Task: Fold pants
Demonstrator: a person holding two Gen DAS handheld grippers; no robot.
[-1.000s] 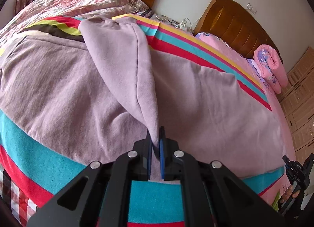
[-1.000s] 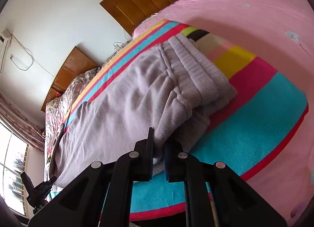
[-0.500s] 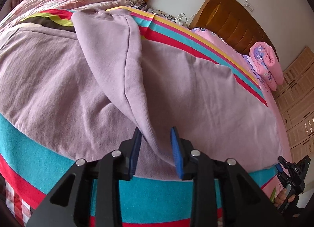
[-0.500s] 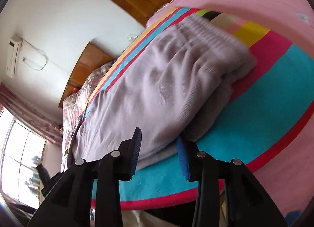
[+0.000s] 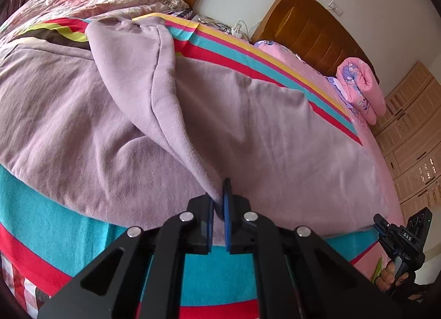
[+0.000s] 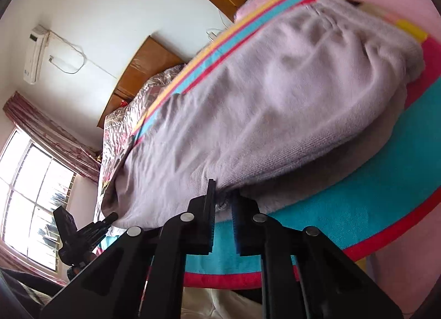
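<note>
Pants [image 5: 248, 137] lie lengthwise across the bed [image 5: 55, 222], near edge pinched by both: left hand-held gripper [image 5: 219, 203] clamps a raised fold, right hand-held gripper [image 6: 223, 203] grips the hem.

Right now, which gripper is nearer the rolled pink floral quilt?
Right. The right gripper, jaws just closing on the lilac pants, is at the end nearest the pink quilt; the left gripper pinches a fold nearer the window.
</note>
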